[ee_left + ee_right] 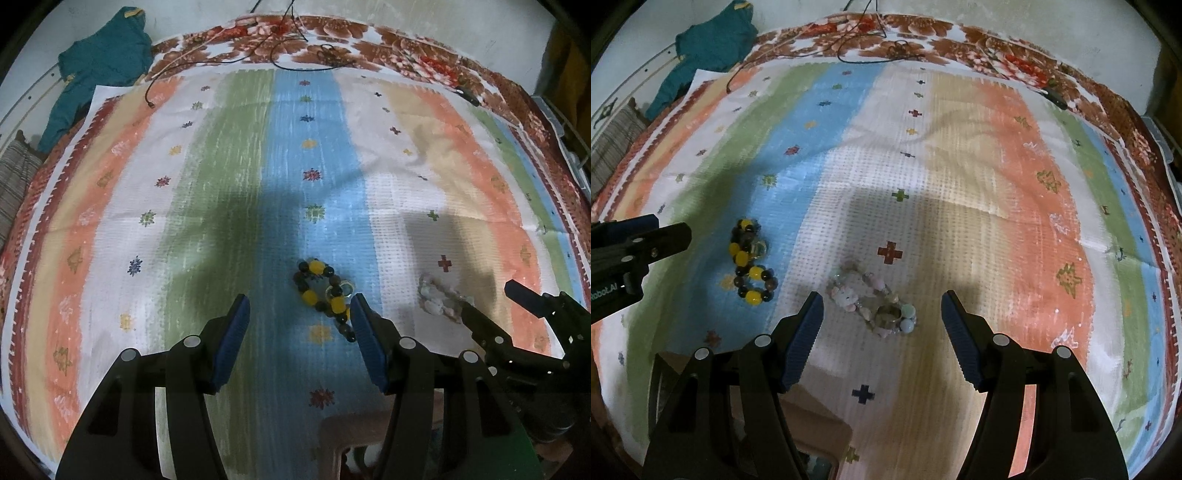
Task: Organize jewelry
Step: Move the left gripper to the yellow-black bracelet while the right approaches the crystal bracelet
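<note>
A yellow and dark beaded bracelet [325,295] lies on the blue stripe of the striped cloth [229,177], just ahead of my open left gripper [299,314] and close to its right finger. It also shows in the right wrist view [750,264]. A pale pastel bracelet with a ring [875,302] lies between the fingertips of my open right gripper [881,308]; it also shows in the left wrist view [441,299]. Both grippers are empty.
A brown box [812,417] sits below the grippers at the near edge, also seen in the left wrist view [351,432]. A teal garment [99,70] lies at the far left corner. Black cables [303,55] lie on the floral bedsheet at the far edge.
</note>
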Demonstrator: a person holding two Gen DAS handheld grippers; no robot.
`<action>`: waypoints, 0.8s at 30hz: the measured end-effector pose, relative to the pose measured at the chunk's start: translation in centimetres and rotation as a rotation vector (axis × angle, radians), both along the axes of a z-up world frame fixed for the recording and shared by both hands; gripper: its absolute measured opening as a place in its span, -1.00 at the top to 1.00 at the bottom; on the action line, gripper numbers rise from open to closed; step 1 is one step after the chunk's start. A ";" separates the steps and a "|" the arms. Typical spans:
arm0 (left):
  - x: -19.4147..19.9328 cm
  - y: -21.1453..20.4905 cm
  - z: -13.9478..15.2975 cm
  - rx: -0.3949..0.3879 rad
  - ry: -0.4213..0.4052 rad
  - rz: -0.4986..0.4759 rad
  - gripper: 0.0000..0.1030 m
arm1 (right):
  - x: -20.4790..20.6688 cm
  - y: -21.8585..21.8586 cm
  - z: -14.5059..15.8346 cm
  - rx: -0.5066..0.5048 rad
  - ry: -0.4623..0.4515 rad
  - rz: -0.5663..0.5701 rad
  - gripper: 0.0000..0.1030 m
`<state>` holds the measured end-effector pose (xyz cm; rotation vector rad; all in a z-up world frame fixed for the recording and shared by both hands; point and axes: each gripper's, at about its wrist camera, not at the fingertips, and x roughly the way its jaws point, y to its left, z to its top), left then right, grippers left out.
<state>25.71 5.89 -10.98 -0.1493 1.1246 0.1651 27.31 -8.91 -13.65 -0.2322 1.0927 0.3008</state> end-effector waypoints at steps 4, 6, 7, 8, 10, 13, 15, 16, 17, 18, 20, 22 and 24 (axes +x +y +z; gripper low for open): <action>0.5 0.2 -0.4 0.001 0.009 -0.001 -0.10 | 0.8 0.1 -0.4 -0.017 0.002 -0.006 -0.28; 0.7 0.2 -0.7 0.002 0.015 -0.002 -0.10 | 1.1 0.1 -0.7 -0.022 0.004 -0.008 -0.28; 0.9 0.2 -0.9 0.002 0.018 -0.003 -0.10 | 1.3 0.1 -0.9 -0.025 0.007 -0.008 -0.28; 1.0 0.2 -1.0 0.002 0.022 -0.004 -0.10 | 1.5 0.1 -1.0 -0.027 0.010 -0.009 -0.28; 1.2 0.3 -1.3 0.004 0.028 -0.004 -0.10 | 1.7 0.1 -1.3 -0.031 0.014 -0.009 -0.28; 1.5 0.5 -1.7 -0.002 0.037 0.000 -0.10 | 2.2 0.0 -1.6 -0.043 0.017 -0.010 -0.28; 1.8 0.7 -2.0 -0.003 0.043 0.006 -0.10 | 2.5 0.0 -2.0 -0.048 0.026 -0.012 -0.28; 1.9 0.8 -2.2 -0.002 0.045 0.007 -0.10 | 2.6 -0.1 -2.3 -0.052 0.032 -0.013 -0.28; 2.1 0.9 -2.3 0.001 0.049 0.008 -0.10 | 2.7 -0.1 -2.5 -0.055 0.036 -0.013 -0.28; 2.2 1.0 -2.5 0.004 0.054 0.010 -0.10 | 2.9 -0.2 -2.6 -0.057 0.038 -0.014 -0.28; 2.4 1.2 -2.9 0.010 0.064 0.014 -0.10 | 3.1 -0.2 -2.9 -0.061 0.044 -0.013 -0.28; 2.6 1.4 -3.3 0.015 0.076 0.014 -0.10 | 3.3 -0.2 -3.2 -0.065 0.050 -0.013 -0.28; 2.8 1.5 -3.8 0.021 0.087 0.014 -0.10 | 3.5 -0.1 -3.4 -0.069 0.055 -0.011 -0.28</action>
